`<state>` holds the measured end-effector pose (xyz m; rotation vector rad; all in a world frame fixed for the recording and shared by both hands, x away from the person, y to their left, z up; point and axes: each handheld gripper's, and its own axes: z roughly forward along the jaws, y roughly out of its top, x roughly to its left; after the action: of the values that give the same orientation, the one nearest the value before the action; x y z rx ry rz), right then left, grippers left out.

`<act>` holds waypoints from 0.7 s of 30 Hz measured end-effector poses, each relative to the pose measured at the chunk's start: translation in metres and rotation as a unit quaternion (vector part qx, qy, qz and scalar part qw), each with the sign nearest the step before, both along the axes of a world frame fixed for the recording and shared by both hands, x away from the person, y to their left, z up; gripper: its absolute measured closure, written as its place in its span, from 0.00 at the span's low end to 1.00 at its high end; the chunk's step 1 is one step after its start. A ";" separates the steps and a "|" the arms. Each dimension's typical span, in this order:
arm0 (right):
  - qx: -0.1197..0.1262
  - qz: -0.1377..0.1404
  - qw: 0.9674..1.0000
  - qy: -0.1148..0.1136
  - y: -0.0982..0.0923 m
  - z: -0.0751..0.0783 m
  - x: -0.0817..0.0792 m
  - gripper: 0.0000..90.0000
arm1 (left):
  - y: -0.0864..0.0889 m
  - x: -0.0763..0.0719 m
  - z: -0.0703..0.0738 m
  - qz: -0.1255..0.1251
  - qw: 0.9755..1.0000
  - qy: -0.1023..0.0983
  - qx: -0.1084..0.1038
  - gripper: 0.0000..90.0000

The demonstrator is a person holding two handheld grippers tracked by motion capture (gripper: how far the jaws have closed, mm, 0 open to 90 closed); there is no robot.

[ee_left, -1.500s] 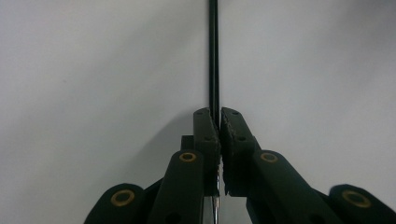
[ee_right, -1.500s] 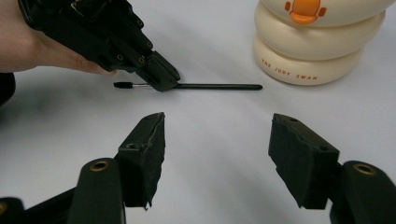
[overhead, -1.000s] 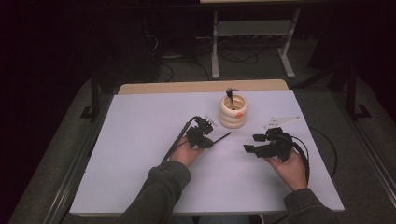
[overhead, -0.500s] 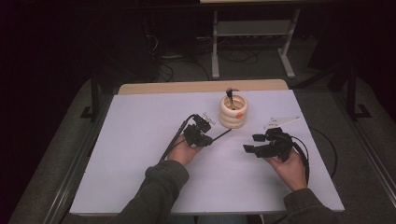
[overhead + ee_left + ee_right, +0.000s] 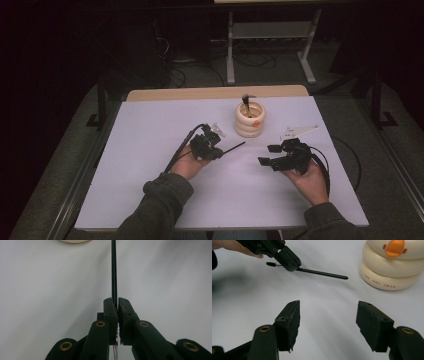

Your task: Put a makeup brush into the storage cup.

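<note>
My left gripper [image 5: 216, 150] is shut on a thin black brush [image 5: 234, 147], whose handle points toward the cream ribbed cup [image 5: 250, 120]. In the left gripper view the pads [image 5: 111, 308] pinch the handle [image 5: 114, 270], which runs straight ahead toward the cup's rim [image 5: 73, 241]. The cup bears an orange duck bill and holds another dark brush [image 5: 247, 102]. My right gripper [image 5: 268, 154] rests open to the right with nothing between its jaws. The right gripper view [image 5: 328, 315] looks across the white sheet at the left gripper [image 5: 287, 258], the held brush [image 5: 322, 273] and the cup [image 5: 392, 265].
A white sheet covers the table [image 5: 150, 200], and a strip of bare wood [image 5: 215, 93] shows along the far edge. Black cables [image 5: 350, 155] trail off the right side. A metal stand [image 5: 270, 35] sits on the dark floor beyond.
My left hand has lifted slightly and shifted a little with the brush still pinched. The right hand and the cup have not moved.
</note>
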<state>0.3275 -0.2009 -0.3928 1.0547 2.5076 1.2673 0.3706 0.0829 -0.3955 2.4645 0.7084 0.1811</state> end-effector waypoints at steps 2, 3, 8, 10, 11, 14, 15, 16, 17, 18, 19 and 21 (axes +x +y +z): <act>-0.001 0.012 1.000 -0.007 0.003 0.004 -0.002 0.38 | 0.007 -0.003 0.004 -0.001 1.000 -0.001 -0.007 0.96; -0.002 0.013 1.000 -0.005 0.003 0.006 -0.003 0.38 | 0.010 -0.003 0.006 -0.007 1.000 -0.002 -0.002 0.96; -0.007 0.033 0.999 -0.008 0.010 0.014 -0.005 0.38 | 0.019 -0.007 0.011 -0.012 1.000 -0.004 -0.007 0.96; -0.010 0.038 0.999 -0.008 0.012 0.015 -0.006 0.38 | 0.026 -0.010 0.013 -0.013 1.000 -0.002 -0.010 0.96; -0.019 0.047 0.999 -0.010 0.017 0.018 -0.006 0.38 | 0.028 -0.011 0.014 -0.015 1.000 -0.001 -0.012 0.96; -0.028 0.061 0.998 -0.014 0.022 0.023 -0.006 0.38 | 0.037 -0.015 0.019 -0.024 1.000 -0.001 -0.013 0.96; -0.030 0.066 0.997 -0.013 0.024 0.024 -0.006 0.38 | 0.039 -0.016 0.020 -0.024 1.000 -0.001 -0.014 0.96; -0.030 0.066 0.997 -0.013 0.024 0.024 -0.006 0.38 | 0.039 -0.016 0.020 -0.024 1.000 -0.001 -0.014 0.96; -0.031 0.072 0.997 -0.017 0.026 0.026 -0.005 0.38 | 0.041 -0.017 0.021 -0.027 1.000 -0.002 -0.014 0.96; -0.032 0.074 0.997 -0.015 0.028 0.028 -0.006 0.38 | 0.043 -0.018 0.021 -0.030 0.999 -0.001 -0.015 0.96; -0.039 0.084 0.996 -0.017 0.033 0.031 -0.005 0.37 | 0.047 -0.021 0.024 -0.035 0.999 -0.002 -0.014 0.96; -0.039 0.086 0.995 -0.013 0.035 0.033 -0.006 0.37 | 0.049 -0.023 0.025 -0.037 0.999 0.001 -0.018 0.96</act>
<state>0.3219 -0.1654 -0.3603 0.8146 2.6526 1.2039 0.3476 0.1321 -0.3708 2.4516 0.6150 0.1366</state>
